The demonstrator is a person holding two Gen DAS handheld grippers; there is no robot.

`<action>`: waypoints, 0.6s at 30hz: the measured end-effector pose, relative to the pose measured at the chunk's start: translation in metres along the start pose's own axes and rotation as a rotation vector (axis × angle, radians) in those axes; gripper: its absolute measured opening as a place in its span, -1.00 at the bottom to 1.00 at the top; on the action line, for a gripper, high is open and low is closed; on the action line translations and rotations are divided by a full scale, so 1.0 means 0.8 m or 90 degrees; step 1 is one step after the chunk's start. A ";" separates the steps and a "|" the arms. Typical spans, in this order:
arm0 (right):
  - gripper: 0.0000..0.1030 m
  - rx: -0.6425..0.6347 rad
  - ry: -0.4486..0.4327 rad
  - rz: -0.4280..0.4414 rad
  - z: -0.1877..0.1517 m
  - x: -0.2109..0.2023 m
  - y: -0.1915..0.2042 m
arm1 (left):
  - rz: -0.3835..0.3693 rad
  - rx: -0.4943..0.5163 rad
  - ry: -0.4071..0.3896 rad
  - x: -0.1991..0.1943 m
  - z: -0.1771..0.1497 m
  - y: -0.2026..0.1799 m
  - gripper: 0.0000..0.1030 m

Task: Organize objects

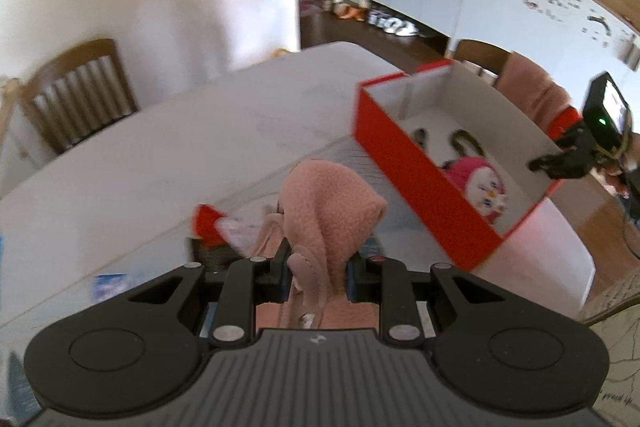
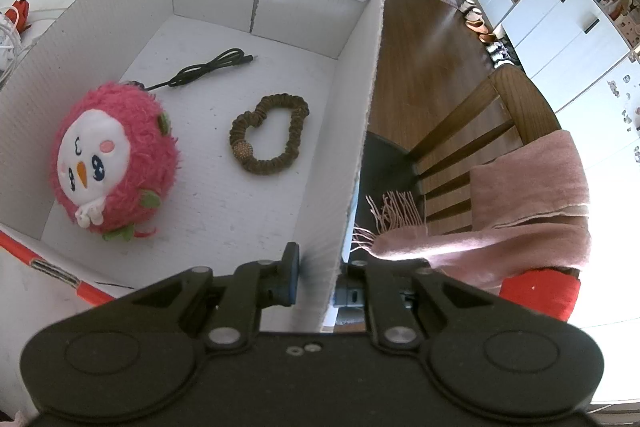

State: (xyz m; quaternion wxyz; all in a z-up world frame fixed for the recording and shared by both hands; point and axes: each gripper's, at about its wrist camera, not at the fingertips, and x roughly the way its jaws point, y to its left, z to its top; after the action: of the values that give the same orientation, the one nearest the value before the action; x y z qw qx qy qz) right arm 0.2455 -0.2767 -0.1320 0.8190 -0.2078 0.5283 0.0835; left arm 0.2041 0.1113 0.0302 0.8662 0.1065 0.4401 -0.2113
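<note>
Left wrist view first: the left gripper point(image 1: 318, 267) is clamping a pink fleece item point(image 1: 332, 211), its jaws pressing in on the fabric from both sides, and the bundle is hanging above the white table point(image 1: 160, 147). A red box point(image 1: 420, 183) is sitting to the right on that table, white inside, with a pink plush toy point(image 1: 480, 187) lying in it. At the far right edge the right gripper point(image 1: 560, 163) is reaching onto the box's far rim. Something small and red point(image 1: 208, 223) is lying on the table just left of the fleece; it is too blurred to name.

Right wrist view now: the right gripper point(image 2: 316, 279) is pinching the box's white side wall point(image 2: 352, 147), one finger inside, one outside. Inside, the round plush toy point(image 2: 116, 163) is resting at the left, a brown hair scrunchie point(image 2: 268, 135) is lying beside it, and a black cable point(image 2: 208, 69) is trailing toward the far wall. Beyond the box, a pink scarf point(image 2: 532, 211) is draping over a wooden chair point(image 2: 500, 115).
</note>
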 end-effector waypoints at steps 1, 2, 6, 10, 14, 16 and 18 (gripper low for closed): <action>-0.76 0.000 0.000 0.000 0.000 0.000 0.000 | -0.013 0.000 0.001 0.008 0.000 -0.007 -0.55; -0.76 0.000 0.000 0.000 0.000 -0.001 0.000 | -0.028 -0.002 0.001 0.015 0.001 -0.013 -0.55; -0.76 0.001 0.000 0.000 0.000 -0.001 0.000 | -0.083 -0.007 -0.021 0.033 0.003 -0.037 -0.55; -0.76 0.001 0.000 0.001 0.000 0.000 0.000 | -0.102 -0.014 -0.005 0.059 -0.009 -0.045 -0.55; -0.76 0.001 0.000 0.002 0.001 0.000 0.001 | -0.087 -0.028 0.058 0.092 -0.033 -0.038 -0.55; -0.76 0.000 -0.001 0.001 0.001 -0.001 0.001 | -0.088 -0.050 0.068 0.103 -0.041 -0.034 -0.55; -0.76 -0.002 -0.001 0.000 0.000 0.000 0.001 | -0.078 -0.044 0.067 0.106 -0.044 -0.039 -0.55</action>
State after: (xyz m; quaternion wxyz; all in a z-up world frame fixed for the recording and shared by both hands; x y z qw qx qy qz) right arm 0.2453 -0.2759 -0.1319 0.8192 -0.2087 0.5274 0.0845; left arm 0.2091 0.0734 -0.0587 0.8305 0.0602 0.4976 -0.2430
